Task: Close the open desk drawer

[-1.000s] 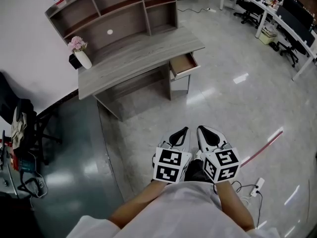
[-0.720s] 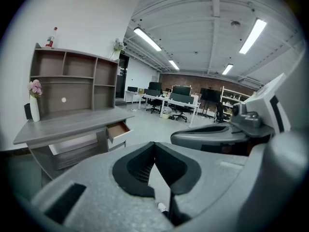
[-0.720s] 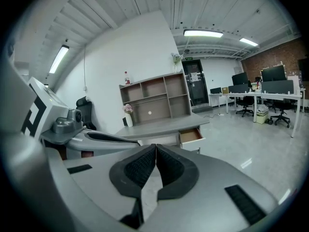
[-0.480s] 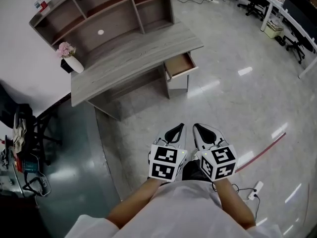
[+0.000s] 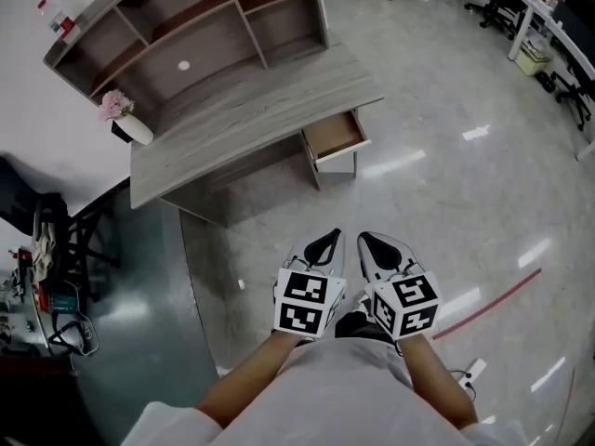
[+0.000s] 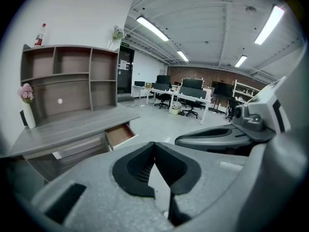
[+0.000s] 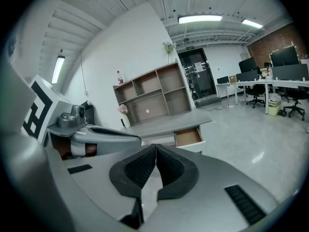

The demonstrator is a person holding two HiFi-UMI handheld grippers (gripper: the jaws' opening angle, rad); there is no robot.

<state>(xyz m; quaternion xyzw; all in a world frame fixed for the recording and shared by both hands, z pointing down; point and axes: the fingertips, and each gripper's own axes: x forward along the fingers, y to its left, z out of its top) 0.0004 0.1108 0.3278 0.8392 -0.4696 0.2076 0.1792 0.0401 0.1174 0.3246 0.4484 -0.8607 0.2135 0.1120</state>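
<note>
Looking down from the head: the left gripper (image 5: 331, 238) and the right gripper (image 5: 364, 240) are side by side in front of the person, over the shiny floor (image 5: 437, 203).
Desk in this view: the grey desk (image 5: 242, 119) stands ahead by the white wall, with a shelf unit (image 5: 186, 26) on top and a vase of pink flowers (image 5: 125, 124) at its left end.
Drawer in this view: the drawer (image 5: 335, 135) sticks out from under the right end of the desk. It is open and looks empty.
What changed: the desk and drawer look a bit bigger and closer than a second ago. The person has walked toward them with both grippers held the same way.
Left gripper view: the two black jaws are pressed together with nothing between them. The drawer (image 6: 118, 134) shows past them, off to the left and well apart.
Right gripper view: these jaws are also together and hold nothing. The drawer (image 7: 188, 137) sits just above the tips in the picture but far across the floor.
What it means: I think this is the walk-up. The drawer is not touched yet, so no closing has begun. A gripper needs to get to the drawer front and push it in.
</note>
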